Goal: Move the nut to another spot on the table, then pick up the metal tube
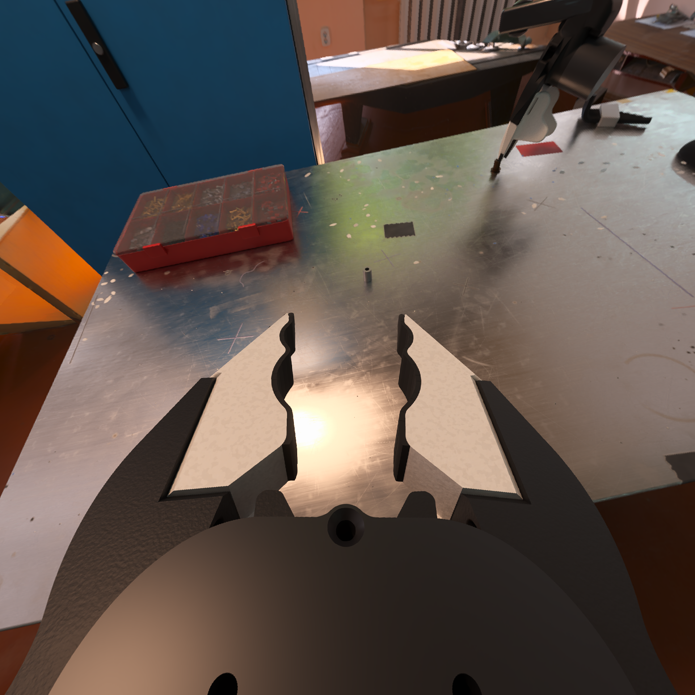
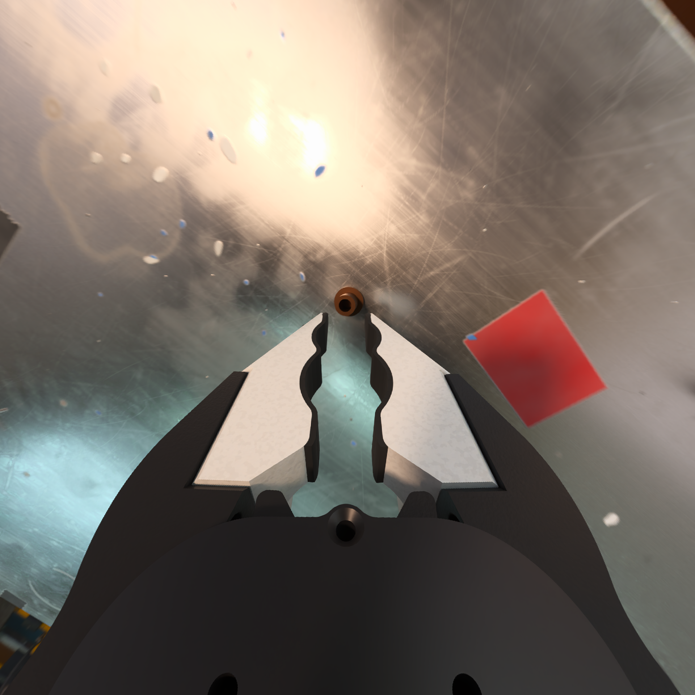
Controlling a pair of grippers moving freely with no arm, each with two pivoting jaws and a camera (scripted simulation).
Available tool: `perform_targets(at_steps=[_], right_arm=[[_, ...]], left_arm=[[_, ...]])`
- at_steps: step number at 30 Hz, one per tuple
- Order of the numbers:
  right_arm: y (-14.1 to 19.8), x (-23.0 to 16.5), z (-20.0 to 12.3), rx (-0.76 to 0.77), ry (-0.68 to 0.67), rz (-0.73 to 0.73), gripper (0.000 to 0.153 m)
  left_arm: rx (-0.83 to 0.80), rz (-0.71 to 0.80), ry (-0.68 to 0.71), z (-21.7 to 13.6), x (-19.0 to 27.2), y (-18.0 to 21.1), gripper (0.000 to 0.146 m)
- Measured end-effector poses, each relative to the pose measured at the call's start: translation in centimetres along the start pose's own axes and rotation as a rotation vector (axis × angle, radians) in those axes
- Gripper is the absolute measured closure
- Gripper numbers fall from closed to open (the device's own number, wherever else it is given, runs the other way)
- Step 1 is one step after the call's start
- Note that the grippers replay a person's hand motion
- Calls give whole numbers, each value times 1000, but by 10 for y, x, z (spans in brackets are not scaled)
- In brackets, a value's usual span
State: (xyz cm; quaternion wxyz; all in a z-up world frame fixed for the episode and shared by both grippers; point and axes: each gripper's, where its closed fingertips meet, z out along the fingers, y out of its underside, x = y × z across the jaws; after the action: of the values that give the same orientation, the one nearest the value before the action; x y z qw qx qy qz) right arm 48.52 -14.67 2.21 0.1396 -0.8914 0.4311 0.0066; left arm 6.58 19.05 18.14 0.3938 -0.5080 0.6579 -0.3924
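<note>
A small brown nut (image 2: 348,302) sits on the scratched metal table (image 2: 489,150), just past the fingertips of my right gripper (image 2: 348,316). Its jaws stand narrowly apart, and the nut is not between them. The left wrist view shows this gripper (image 1: 498,165) pointing steeply down at the far right, with the nut (image 1: 495,169) at its tip. A short metal tube (image 1: 367,275) stands upright mid-table, a little beyond my left gripper (image 1: 346,316). The left gripper is wide open, empty and above the table.
A red compartment box (image 1: 210,218) of small parts lies at the table's far left. A red patch (image 2: 534,357) lies right of the nut, and a dark patch (image 1: 399,229) lies beyond the tube. A black-and-white tool (image 1: 615,116) lies at the far right edge. A blue cabinet (image 1: 169,94) stands behind.
</note>
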Motion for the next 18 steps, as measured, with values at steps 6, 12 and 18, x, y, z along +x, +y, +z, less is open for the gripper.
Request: perform_targets(at_steps=[6,12,18], right_arm=[[-47,-74,-115,424,20,-146,124],[-34,-292,-78,377,-635,-308,122],[-23,-343,41,79,-347,-207,112]], left_arm=[[30,-11,-33,-12,-8,-3,91],[90,-34,-7,-12,0,-7,91],[124,-56,23,-26,10,-4,91]])
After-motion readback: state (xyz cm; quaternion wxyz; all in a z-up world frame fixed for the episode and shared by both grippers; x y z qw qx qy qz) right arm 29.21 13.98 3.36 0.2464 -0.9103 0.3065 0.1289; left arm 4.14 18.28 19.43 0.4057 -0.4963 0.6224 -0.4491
